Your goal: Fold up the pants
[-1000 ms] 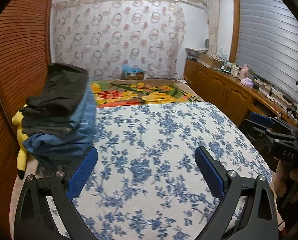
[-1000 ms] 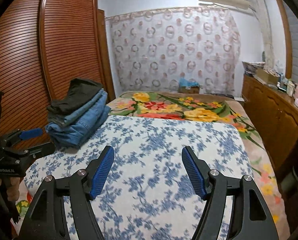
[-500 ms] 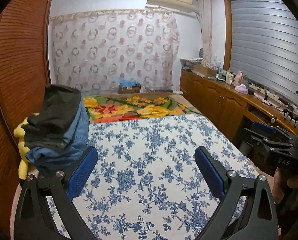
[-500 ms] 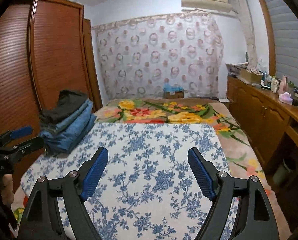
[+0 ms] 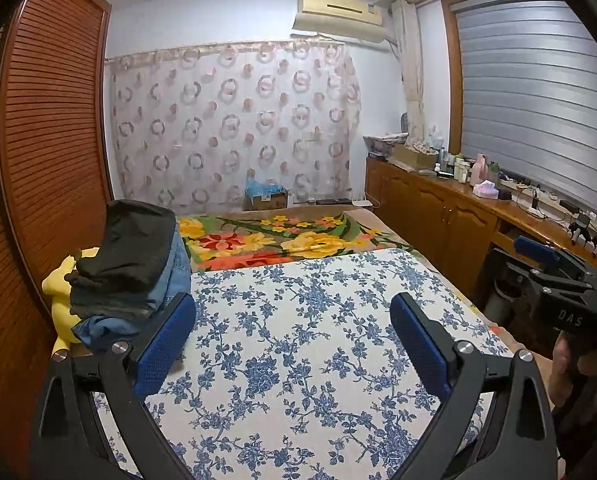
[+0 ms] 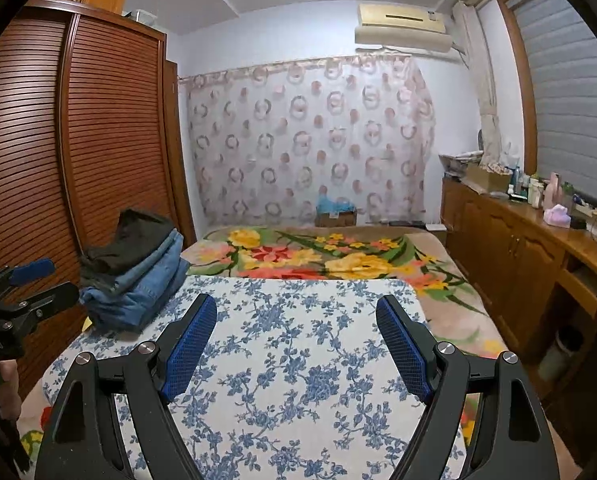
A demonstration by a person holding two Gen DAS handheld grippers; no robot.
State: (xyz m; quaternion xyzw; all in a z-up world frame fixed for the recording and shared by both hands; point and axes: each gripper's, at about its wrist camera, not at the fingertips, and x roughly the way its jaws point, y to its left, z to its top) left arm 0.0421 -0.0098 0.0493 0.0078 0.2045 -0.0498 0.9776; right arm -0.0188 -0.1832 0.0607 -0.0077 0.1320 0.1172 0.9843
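1. The folded pants are sitting in a stack at the far left of the bed, dark pair on top of blue denim ones, just beside the slatted wooden wardrobe.
2. A yellow plush toy is peeking out from behind the stack on its left side.
3. The blue-flowered sheet is lying flat on the near part of the bed, with a bright floral blanket showing beyond it.
4. The left hand-held gripper is hovering over the sheet with its blue pads spread wide, nothing between them.
5. The right hand-held gripper is likewise hanging above the sheet, spread apart and gripping nothing.
6. A wooden bench along the right wall is carrying bottles and small items under the shuttered window.
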